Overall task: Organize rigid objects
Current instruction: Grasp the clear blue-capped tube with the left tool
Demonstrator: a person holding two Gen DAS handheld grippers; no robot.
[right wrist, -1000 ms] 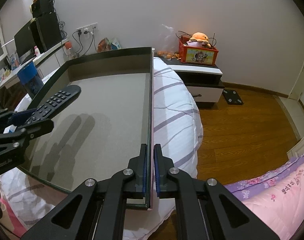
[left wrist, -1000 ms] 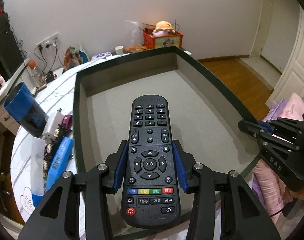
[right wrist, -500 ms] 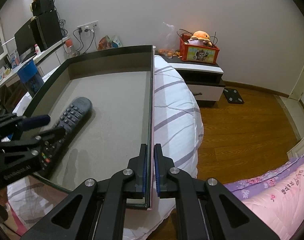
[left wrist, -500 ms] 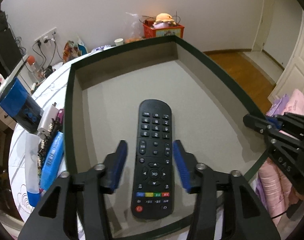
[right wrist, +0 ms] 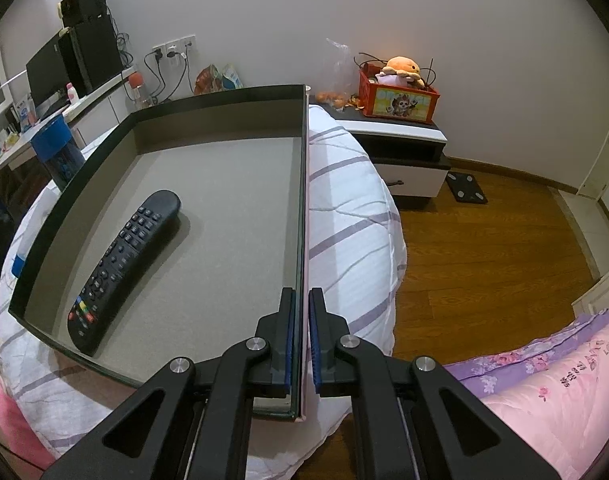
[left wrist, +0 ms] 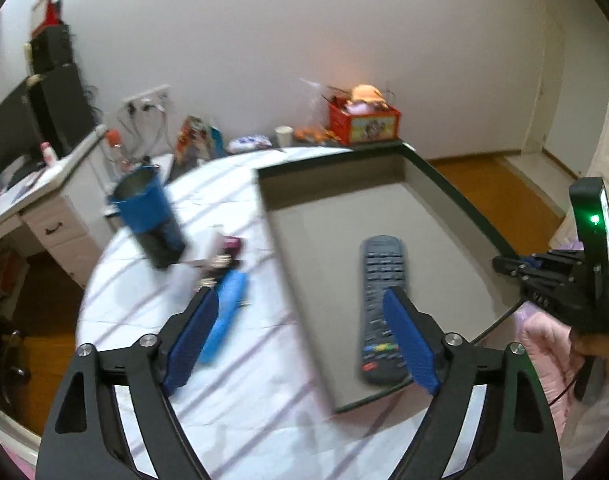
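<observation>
Remote control (right wrist: pixel 122 270) lies flat in the tray (right wrist: pixel 304 200), whose right wall the right gripper (right wrist: pixel 300 344) clamps; the left gripper (left wrist: pixel 300 344), jaws opening and empty, should next reach the blue item (left wrist: pixel 224 316) at lower left.

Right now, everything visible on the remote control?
The remote control is a long black plastic handset with rounded ends. It lies flat, buttons up, on the grey floor of the shallow dark-rimmed box, near its left wall. It has rows of small keys, a round direction pad mid-body, a strip of coloured keys and a red power button toward the near end. Nothing grips it: the left gripper has its jaws opening, clear of it.
</observation>
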